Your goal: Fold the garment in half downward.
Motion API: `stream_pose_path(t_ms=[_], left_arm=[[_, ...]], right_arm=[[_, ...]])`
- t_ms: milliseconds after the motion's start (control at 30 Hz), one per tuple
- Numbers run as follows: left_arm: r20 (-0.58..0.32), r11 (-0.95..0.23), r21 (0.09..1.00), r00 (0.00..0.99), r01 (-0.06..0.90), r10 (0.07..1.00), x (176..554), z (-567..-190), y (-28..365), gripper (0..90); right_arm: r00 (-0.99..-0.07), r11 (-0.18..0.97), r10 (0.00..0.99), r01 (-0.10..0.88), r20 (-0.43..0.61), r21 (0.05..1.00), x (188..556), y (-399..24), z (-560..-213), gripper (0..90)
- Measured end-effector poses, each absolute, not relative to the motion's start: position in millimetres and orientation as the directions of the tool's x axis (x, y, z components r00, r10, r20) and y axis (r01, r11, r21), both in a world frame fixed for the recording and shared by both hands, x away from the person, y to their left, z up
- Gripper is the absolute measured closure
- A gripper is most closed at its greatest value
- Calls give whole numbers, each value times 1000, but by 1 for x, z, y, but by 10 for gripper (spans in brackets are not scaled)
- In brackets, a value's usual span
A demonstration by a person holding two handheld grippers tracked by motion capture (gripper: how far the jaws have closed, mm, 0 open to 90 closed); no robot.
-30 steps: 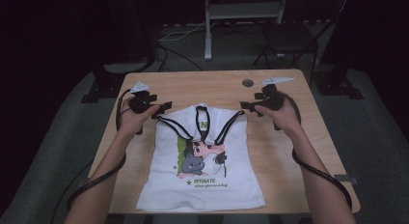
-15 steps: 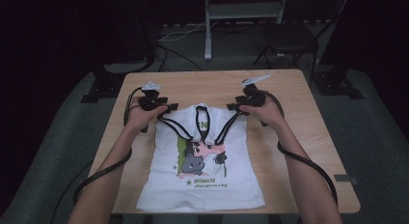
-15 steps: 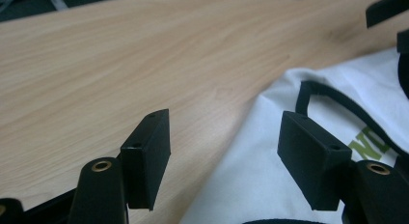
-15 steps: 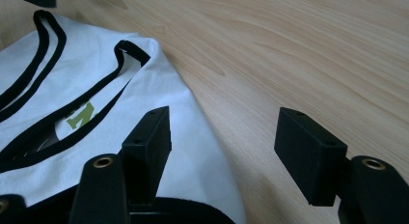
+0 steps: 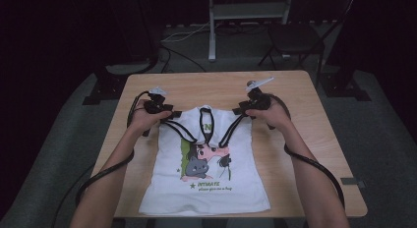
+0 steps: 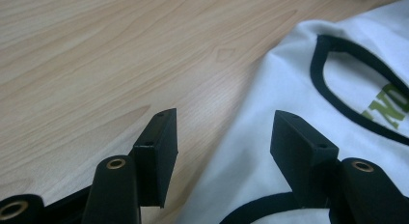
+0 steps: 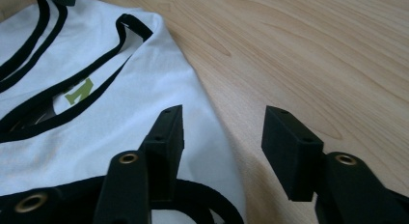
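**Two grippers poised at the shoulders of a tank top**

On a light wooden table (image 5: pixel 295 90) in a dark room, a white sleeveless top (image 5: pixel 206 188) with black trim lies flat, printed side up, its long axis running from the person's edge toward the far edge. The neckline and shoulder straps point away from the person; the hem lies at the near edge. A cartoon print with green lettering sits at mid-chest.

The person's forearms come in from the near side, each hand holding a black two-jaw gripper with a cable trailing back along the arm. The left gripper (image 5: pixel 164 112) sits at the garment's left shoulder strap, the right gripper (image 5: pixel 243 109) at the right strap, both low over the far end of the top.

In the left gripper view, the left gripper's (image 6: pixel 224 137) jaws stand wide apart with nothing between them; one jaw is over bare wood, the other over white fabric, and the garment's edge runs through the gap. The black-trimmed neckline curves at upper right.

In the right gripper view, the right gripper (image 7: pixel 224 130) is likewise spread wide and empty, one jaw over the fabric and black armhole trim, the other over the tabletop.

A chair (image 5: pixel 295 39) stands on the floor beyond the table.
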State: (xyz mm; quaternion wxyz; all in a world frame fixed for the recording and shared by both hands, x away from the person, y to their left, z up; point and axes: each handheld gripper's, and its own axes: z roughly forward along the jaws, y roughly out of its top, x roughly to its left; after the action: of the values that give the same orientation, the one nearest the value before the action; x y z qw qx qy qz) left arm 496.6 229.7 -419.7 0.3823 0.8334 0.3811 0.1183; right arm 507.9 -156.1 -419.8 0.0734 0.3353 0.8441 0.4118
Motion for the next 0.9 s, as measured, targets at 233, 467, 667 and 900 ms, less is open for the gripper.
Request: stream_pose_path(t_ms=[233, 467, 667, 900], left_arm=[[-99, -426, 724, 693, 543, 715, 495, -420, 232, 446], [-92, -448, 707, 700, 547, 708, 493, -426, 233, 464], [-106, -447, 703, 703, 553, 703, 491, -430, 233, 472], [-100, -446, 704, 698, 553, 709, 490, -431, 231, 486]], right_arm=[[-761, 447, 630, 519, 155, 729, 508, -161, -426, 533], [-768, 458, 622, 514, 152, 725, 502, -161, -430, 559], [-765, 461, 627, 516, 146, 722, 500, -162, -436, 583], [-771, 479, 629, 489, 104, 729, 496, -160, -437, 607]])
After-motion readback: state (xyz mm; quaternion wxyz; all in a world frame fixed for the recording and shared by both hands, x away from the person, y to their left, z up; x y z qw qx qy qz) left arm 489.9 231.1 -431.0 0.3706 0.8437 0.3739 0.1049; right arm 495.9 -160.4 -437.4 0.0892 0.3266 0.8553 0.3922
